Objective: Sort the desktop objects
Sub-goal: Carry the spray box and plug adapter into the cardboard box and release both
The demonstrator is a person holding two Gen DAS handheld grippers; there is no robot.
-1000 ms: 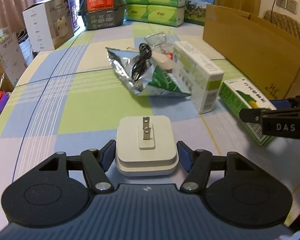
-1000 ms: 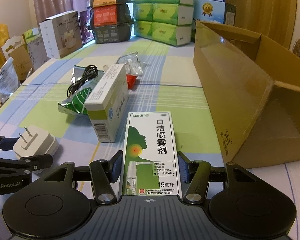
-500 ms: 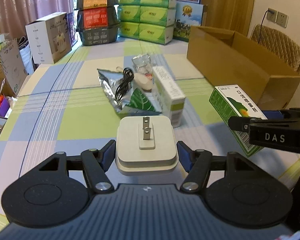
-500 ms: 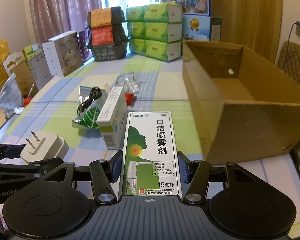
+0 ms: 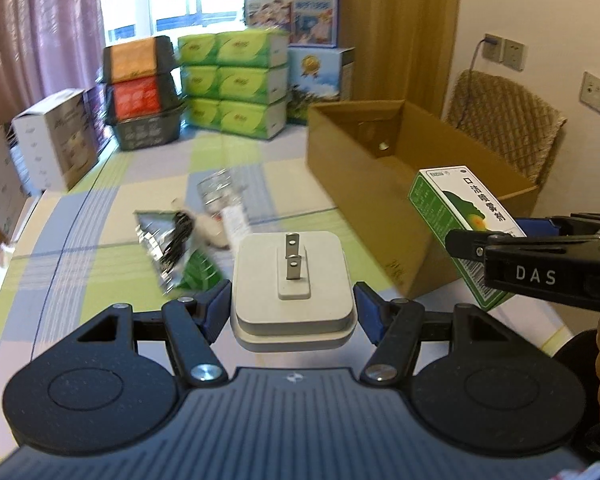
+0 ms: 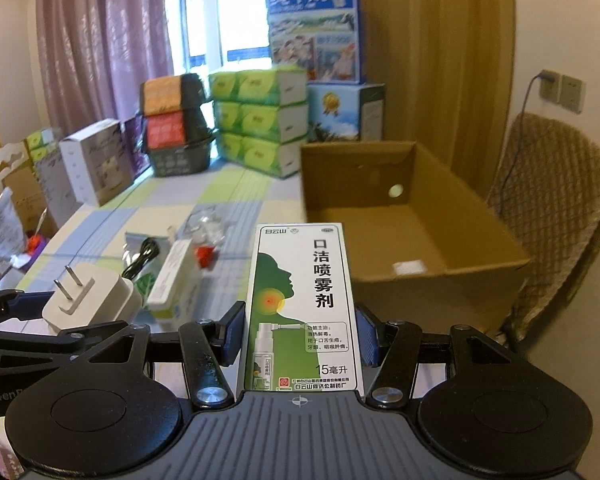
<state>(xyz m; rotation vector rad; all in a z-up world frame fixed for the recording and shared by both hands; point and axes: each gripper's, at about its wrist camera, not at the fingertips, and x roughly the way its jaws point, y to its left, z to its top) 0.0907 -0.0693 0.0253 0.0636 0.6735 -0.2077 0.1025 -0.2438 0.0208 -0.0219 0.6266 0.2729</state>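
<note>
1. Both jaws are closed on cargo and held up above the desk (image 5: 100, 240): the left gripper (image 5: 293, 307) clamps a white plug adapter (image 5: 293, 280) by its sides, prongs facing up, and the right gripper (image 6: 300, 334) clamps a green and white spray box (image 6: 301, 304) by its long edges, printed face up.
2. Ahead and to the right of both jaws sits an open cardboard box (image 6: 412, 216) on the checked desk; a small white item lies on its floor.
3. Ahead and left of the jaws, well below them, lies a loose cluster: a silver and green foil bag (image 5: 172, 248) with a black cable (image 6: 140, 258) on it, and just beside it a white and green carton (image 6: 172, 284).
4. Beyond that carton are a crumpled clear wrapper (image 6: 206, 222) and something small and red (image 6: 204, 256), too blurred to name.
5. In the left wrist view the right gripper (image 5: 464, 240) comes in from the right, its spray box (image 5: 460, 216) hanging in front of the cardboard box's (image 5: 364, 184) near wall.
</note>
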